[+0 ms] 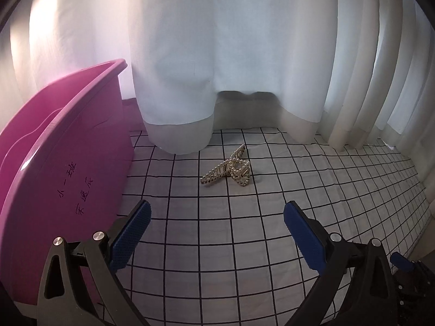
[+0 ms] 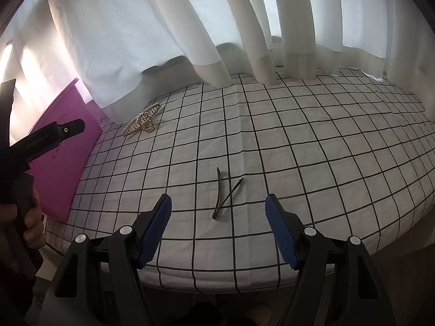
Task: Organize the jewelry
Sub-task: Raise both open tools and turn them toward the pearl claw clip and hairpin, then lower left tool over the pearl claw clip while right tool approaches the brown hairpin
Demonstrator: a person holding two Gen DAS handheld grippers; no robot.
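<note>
1. Nearest in the left wrist view, the left gripper [image 1: 217, 214] hangs low over the counter [image 1: 272, 231] with its blue-padded fingers [image 1: 130, 233] spread wide and nothing between them.
2. Ahead of it, well apart, lies a gold hair clip [image 1: 227, 169] set with small pearl-like beads: a long, slotted bar with a heart-shaped beaded piece lying across one end. It rests on the white cloth with black grid lines, just in front of the curtain [image 1: 190, 68] hem.
3. Left of the gripper stands a pink plastic tub [image 1: 81, 163], tilted, with dark handwritten characters on its wall.
4. From the right wrist view, the right gripper [image 2: 218, 212] is likewise spread and empty, and a thin dark hairpin [image 2: 221, 195] lies on the cloth between and just beyond its fingertips, its two prongs splayed in a narrow V.
5. Farther back on the left, the beaded clip [image 2: 142, 127] sits near the curtain [image 2: 163, 27], close to the pink tub [image 2: 68, 149].
</note>
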